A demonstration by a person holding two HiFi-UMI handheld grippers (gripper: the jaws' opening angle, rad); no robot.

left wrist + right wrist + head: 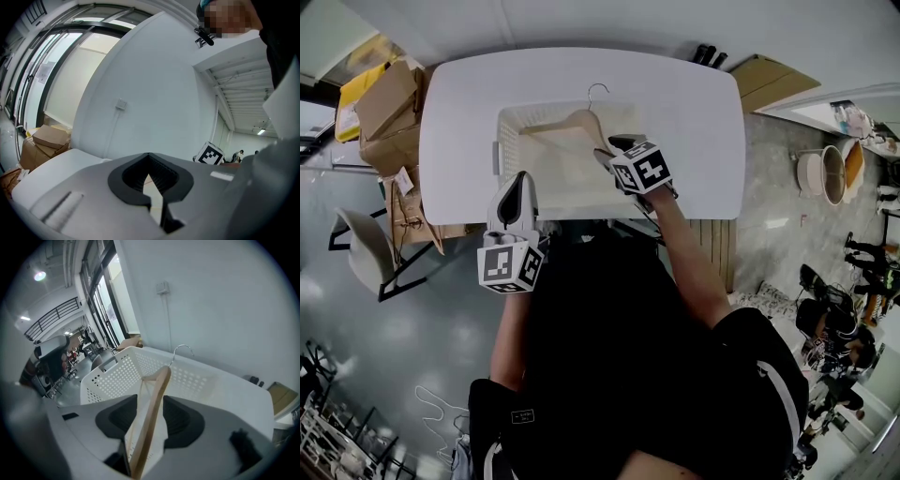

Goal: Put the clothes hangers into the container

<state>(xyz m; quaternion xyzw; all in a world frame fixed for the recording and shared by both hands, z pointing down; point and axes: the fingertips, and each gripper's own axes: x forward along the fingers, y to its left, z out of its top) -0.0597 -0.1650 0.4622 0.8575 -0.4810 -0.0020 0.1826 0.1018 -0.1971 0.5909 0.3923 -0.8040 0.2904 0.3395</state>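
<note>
Loosely, hanger point(161, 380) between right tool point(150, 414) pads (both parted), basket point(112, 373) rim beyond

The head view looks steeply down on the white table point(459, 112). The right gripper view faces 12 o'clock, close over the perforated basket point(112, 376) both share; the left gripper view tilts up at the wall point(140, 79).

A white table point(459, 122) with rounded corners carries one thing directly: a white perforated plastic laundry basket point(508, 141), set mid-table and reaching toward the near edge. The tabletop shows bare to the left, right and far side of it. Two small dark items point(709, 56) sit at the far right edge; whether they rest on it is unclear.
</note>
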